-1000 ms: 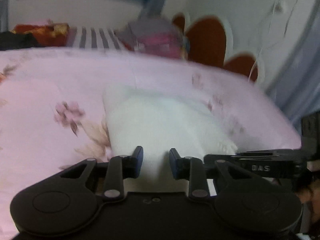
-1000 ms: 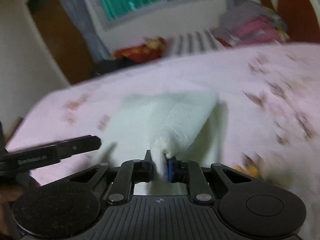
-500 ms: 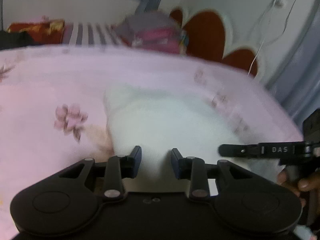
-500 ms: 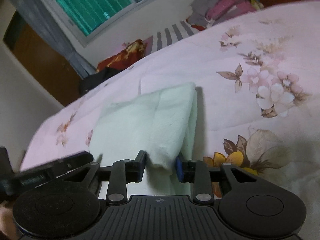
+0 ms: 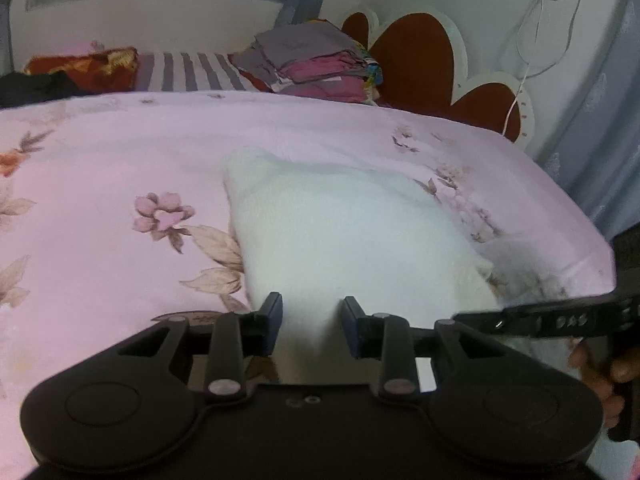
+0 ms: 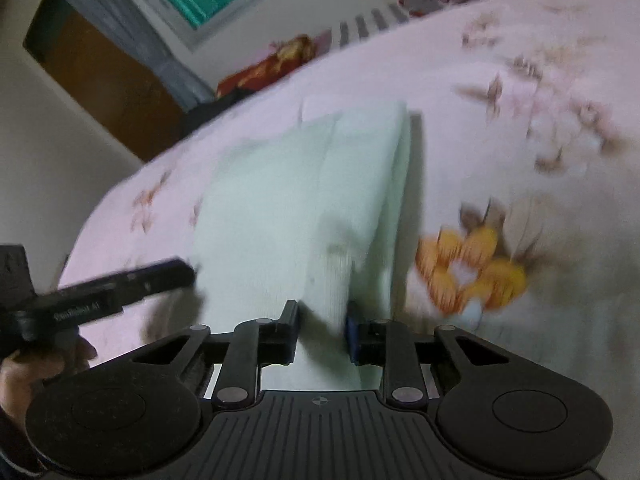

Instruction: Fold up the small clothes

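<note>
A small white cloth (image 5: pixel 344 232) lies folded on the pink floral bedspread (image 5: pixel 100 184). My left gripper (image 5: pixel 310 320) is open at the cloth's near edge, with the cloth showing between its fingers. My right gripper (image 6: pixel 322 328) is open too, and the cloth (image 6: pixel 296 200) lies flat between and beyond its fingers, with the folded edge along the right side. The right gripper shows at the right edge of the left wrist view (image 5: pixel 560 320). The left gripper shows at the left of the right wrist view (image 6: pixel 100 292).
A stack of folded clothes (image 5: pixel 316 64) sits at the far side of the bed by the brown and white headboard (image 5: pixel 416 56). A striped pillow (image 5: pixel 188 72) and a red cushion (image 5: pixel 84 68) lie under the window. The bed edge (image 5: pixel 584 264) drops off at right.
My right gripper was shut on the cloth's corner, holding it raised; it has lowered the cloth flat and opened. The left gripper stayed open at the near edge.
</note>
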Motion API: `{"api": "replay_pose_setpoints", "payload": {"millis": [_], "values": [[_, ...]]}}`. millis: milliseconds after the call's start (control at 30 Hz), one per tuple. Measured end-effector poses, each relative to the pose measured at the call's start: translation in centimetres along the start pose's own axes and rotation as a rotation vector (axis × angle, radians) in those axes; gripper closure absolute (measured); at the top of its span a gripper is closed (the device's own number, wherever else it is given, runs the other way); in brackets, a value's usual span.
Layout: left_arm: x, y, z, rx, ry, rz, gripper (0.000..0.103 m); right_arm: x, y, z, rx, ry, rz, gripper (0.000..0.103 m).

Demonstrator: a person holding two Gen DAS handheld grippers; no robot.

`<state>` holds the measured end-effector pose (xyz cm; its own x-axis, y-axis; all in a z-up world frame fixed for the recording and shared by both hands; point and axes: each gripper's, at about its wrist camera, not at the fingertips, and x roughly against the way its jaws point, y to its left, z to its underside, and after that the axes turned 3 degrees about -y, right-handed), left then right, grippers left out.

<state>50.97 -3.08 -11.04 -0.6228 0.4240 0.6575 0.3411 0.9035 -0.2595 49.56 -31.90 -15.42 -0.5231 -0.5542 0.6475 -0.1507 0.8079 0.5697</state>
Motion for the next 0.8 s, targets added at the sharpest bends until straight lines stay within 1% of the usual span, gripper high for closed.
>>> {"api": "replay_pose_setpoints", "payload": {"millis": [33, 67, 133, 167, 200, 233, 300, 367, 400, 433, 467, 500, 533, 567, 600, 633, 667, 733, 767, 800], "values": [[0.4, 0.0, -0.1, 0.004, -0.014, -0.001, 0.071, 0.4, 0.3, 0.2, 0.014, -0.019, 0.012, 0.078], [0.9, 0.1, -0.5, 0.005, -0.039, 0.000, 0.069, 1.2, 0.6, 0.1, 0.029, -0.059, 0.050, 0.078], [1.1, 0.1, -1.9, 0.005, -0.083, 0.007, 0.068, 3.3, 1.2, -0.5, 0.061, -0.166, 0.145, 0.078], [0.8, 0.1, -2.8, 0.004, -0.093, 0.010, 0.065, 4.0, 1.6, -1.1, 0.079, -0.208, 0.177, 0.078], [0.2, -0.2, -3.9, -0.006, -0.100, 0.011, 0.062, 4.5, 2.1, -2.0, 0.098, -0.243, 0.189, 0.078], [-0.5, -0.5, -4.9, -0.021, -0.106, 0.009, 0.060, 4.4, 2.8, -3.0, 0.130, -0.261, 0.190, 0.078], [-2.3, -0.9, -6.4, -0.028, -0.096, 0.014, 0.058, 3.1, 4.3, -4.8, 0.186, -0.270, 0.207, 0.078], [-4.5, -0.8, -6.8, -0.014, -0.060, 0.016, 0.058, 1.3, 5.2, -5.9, 0.221, -0.276, 0.203, 0.078], [-6.0, -0.5, -6.4, -0.016, -0.011, 0.020, 0.058, -0.1, 5.5, -6.3, 0.236, -0.258, 0.210, 0.078], [-7.7, 0.0, -5.6, -0.012, 0.078, 0.020, 0.060, -1.9, 5.3, -6.3, 0.253, -0.215, 0.225, 0.078], [-7.4, 0.3, -5.3, -0.006, 0.052, 0.028, 0.060, -4.0, 4.2, -6.0, 0.268, -0.135, 0.267, 0.078], [-6.9, 0.3, -5.6, -0.001, 0.072, 0.030, 0.060, -5.5, 3.4, -5.3, 0.269, -0.087, 0.283, 0.077], [-6.2, 0.2, -5.9, -0.011, 0.061, 0.018, 0.062, -5.2, 3.4, -5.6, 0.264, -0.079, 0.277, 0.077], [-5.4, 0.1, -6.2, -0.026, 0.024, 0.009, 0.062, -4.6, 3.6, -6.3, 0.244, -0.061, 0.268, 0.077], [-4.9, 0.0, -6.4, -0.034, -0.029, 0.014, 0.058, -3.9, 4.0, -6.8, 0.246, -0.081, 0.257, 0.077], [-4.8, 0.1, -6.9, -0.028, -0.056, 0.016, 0.058, -3.1, 4.4, -7.1, 0.260, -0.141, 0.247, 0.077], [-5.2, 0.1, -7.3, -0.017, -0.056, 0.009, 0.058, -2.5, 4.7, -7.4, 0.267, -0.192, 0.232, 0.077], [-6.8, 0.2, -7.7, -0.004, -0.018, -0.008, 0.055, -3.0, 5.1, -8.6, 0.241, -0.225, 0.220, 0.077], [-7.8, 0.2, -7.7, -0.005, 0.017, -0.022, 0.051, -3.7, 5.3, -9.0, 0.233, -0.223, 0.220, 0.077], [-8.9, 0.2, -7.2, -0.012, 0.072, -0.034, 0.050, -4.8, 5.1, -9.3, 0.232, -0.201, 0.232, 0.077]]}}
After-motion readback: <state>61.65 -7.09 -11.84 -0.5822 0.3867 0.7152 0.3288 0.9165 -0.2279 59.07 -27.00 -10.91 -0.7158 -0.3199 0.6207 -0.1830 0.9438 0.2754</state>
